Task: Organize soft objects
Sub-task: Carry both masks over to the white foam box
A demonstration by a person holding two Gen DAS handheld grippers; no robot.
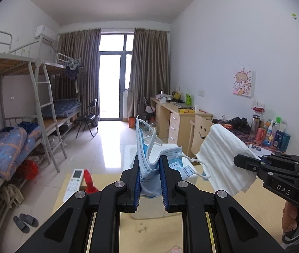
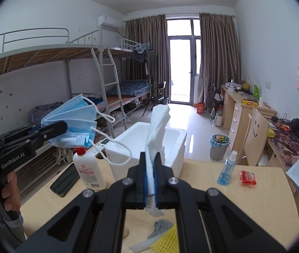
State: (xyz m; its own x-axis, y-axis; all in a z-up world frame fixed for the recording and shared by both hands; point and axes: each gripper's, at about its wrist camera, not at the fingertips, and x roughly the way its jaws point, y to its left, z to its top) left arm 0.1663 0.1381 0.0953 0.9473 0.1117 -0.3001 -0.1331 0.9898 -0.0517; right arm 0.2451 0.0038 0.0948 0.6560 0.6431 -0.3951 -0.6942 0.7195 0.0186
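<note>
My left gripper (image 1: 149,164) is shut on a bunch of blue face masks (image 1: 147,158), held above the table; their ear loops hang loose. In the right wrist view the left gripper (image 2: 65,127) and the masks (image 2: 75,118) show at the left. My right gripper (image 2: 151,162) is shut on a folded white towel (image 2: 157,126), held upright above the table, in front of the white foam box (image 2: 176,145). The right gripper (image 1: 237,160) and the towel (image 1: 223,156) show at the right of the left wrist view. A grey cloth (image 2: 160,228) and yellow foam net (image 2: 168,240) lie on the table below.
On the wooden table (image 2: 244,200) stand a white lotion bottle (image 2: 88,170), a black phone (image 2: 65,180), a blue spray bottle (image 2: 227,170), a red packet (image 2: 248,177) and a remote control (image 1: 74,182). Bunk beds stand on the left, desks on the right.
</note>
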